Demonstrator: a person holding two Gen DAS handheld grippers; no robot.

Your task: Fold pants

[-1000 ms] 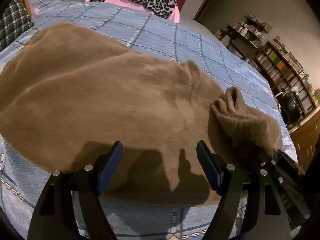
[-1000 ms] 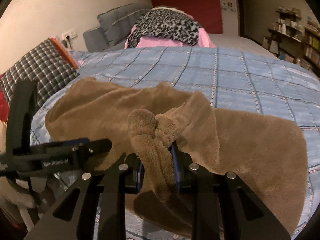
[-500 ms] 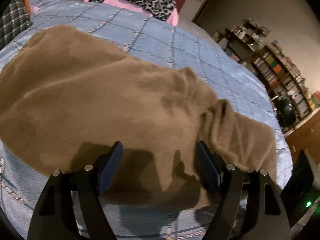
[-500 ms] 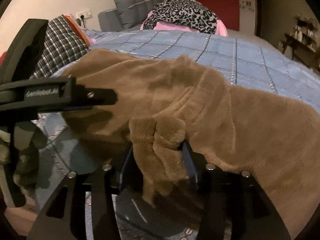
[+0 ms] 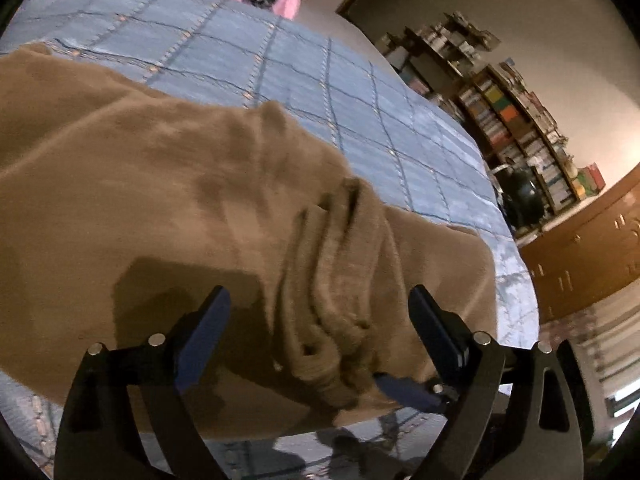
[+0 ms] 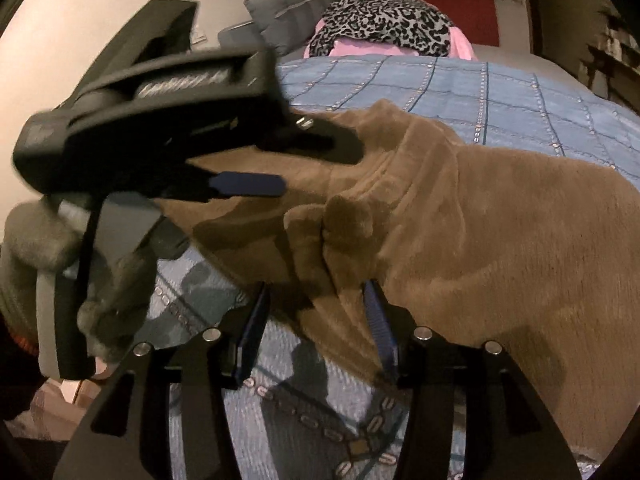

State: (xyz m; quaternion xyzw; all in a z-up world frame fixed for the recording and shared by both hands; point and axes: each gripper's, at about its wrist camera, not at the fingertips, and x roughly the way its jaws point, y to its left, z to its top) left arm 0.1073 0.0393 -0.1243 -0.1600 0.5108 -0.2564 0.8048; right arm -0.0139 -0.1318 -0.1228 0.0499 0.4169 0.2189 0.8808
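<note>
Brown fleece pants (image 5: pixel 152 184) are spread across the blue quilted bedspread (image 5: pixel 304 80), whose open surface is seen toward 12 and 1 o'clock; the near edge lies at 6 o'clock. Wooden bookshelves (image 5: pixel 516 128) are shown only in the left view, a leopard-print fabric heap (image 6: pixel 384 24) mostly in the right. A bunched ridge lies between the spread-apart left gripper (image 5: pixel 320 340). The right gripper (image 6: pixel 316 320) stands released around a fleece fold.
</note>
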